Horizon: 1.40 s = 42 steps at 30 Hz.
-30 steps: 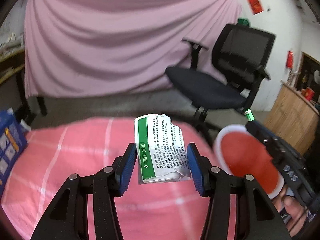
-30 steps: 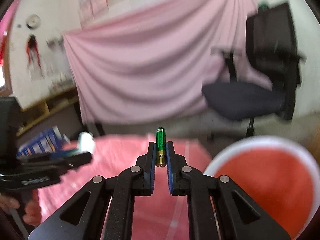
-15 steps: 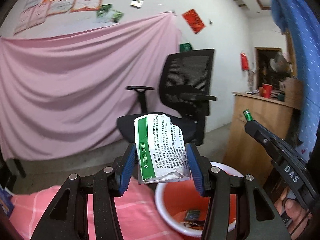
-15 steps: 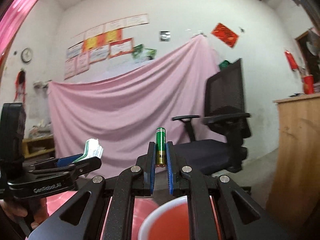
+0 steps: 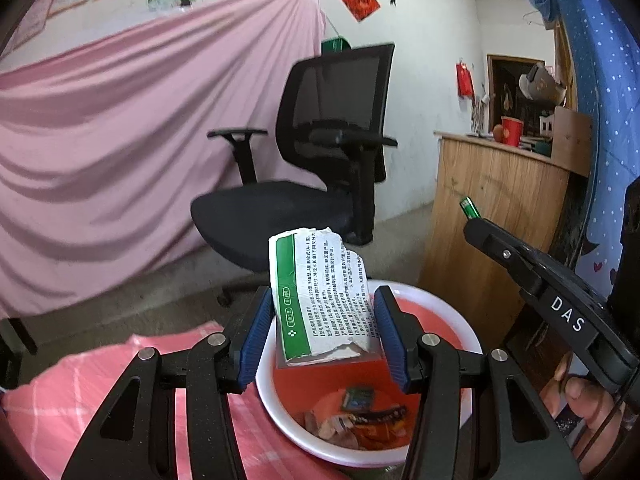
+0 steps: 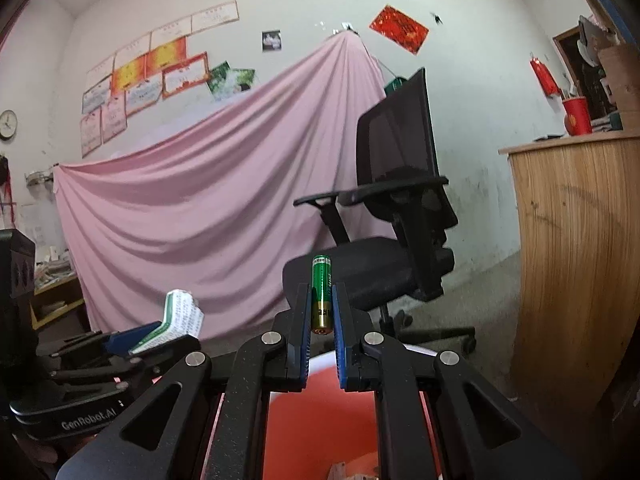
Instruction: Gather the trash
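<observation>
our left gripper point(image 5: 320, 332) clamps a torn medicine box point(image 5: 320, 296) above the red basin point(image 5: 460, 328); our right gripper point(image 6: 322, 312) pinches a green battery point(image 6: 321, 292).

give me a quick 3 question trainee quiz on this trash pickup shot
1. True or false: the left gripper holds a torn green and white paper packet.
2. What does the right gripper grip? A) a coin B) a green battery C) a pen
3. Fill in: below both grippers sits a red ____ with a white rim, wrappers inside.

Key: 1 true. 2 B, the green battery. 3 basin.
</observation>
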Each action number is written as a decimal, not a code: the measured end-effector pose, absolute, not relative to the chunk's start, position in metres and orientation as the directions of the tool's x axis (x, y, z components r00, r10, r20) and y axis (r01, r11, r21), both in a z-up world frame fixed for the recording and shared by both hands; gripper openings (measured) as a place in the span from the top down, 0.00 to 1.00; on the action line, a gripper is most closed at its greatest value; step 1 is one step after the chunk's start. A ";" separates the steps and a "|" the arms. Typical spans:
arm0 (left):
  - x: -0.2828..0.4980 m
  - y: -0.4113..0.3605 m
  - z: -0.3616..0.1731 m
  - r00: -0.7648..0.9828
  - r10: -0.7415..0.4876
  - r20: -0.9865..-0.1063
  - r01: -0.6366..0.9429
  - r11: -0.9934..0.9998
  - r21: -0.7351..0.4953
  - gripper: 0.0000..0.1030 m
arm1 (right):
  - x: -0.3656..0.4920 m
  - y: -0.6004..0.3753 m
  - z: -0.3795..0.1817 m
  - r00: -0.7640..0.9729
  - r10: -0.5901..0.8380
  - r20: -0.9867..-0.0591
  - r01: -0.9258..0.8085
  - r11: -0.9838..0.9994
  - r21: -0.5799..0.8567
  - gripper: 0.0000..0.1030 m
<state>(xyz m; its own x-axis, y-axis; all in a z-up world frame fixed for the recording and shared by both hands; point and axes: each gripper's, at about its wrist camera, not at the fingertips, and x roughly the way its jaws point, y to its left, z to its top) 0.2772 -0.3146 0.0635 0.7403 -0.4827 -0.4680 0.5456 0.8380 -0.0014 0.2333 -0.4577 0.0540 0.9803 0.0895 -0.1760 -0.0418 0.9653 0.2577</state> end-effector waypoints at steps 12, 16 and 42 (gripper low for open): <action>0.307 -0.322 0.041 0.627 -0.473 -0.619 0.547 0.833 -0.083 0.55 | 0.252 -0.460 0.034 0.941 0.108 -0.319 -0.012 0.957 0.289 0.91; 0.313 -0.314 0.036 0.607 -0.476 -0.636 0.527 0.841 -0.127 0.55 | 0.255 -0.461 0.031 0.932 0.116 -0.343 -0.010 0.955 0.298 0.91; 0.252 -0.176 0.072 0.777 -0.305 -0.551 0.267 0.952 -0.151 0.36 | 0.216 -0.391 0.054 0.948 0.105 -0.301 -0.052 0.982 0.180 0.61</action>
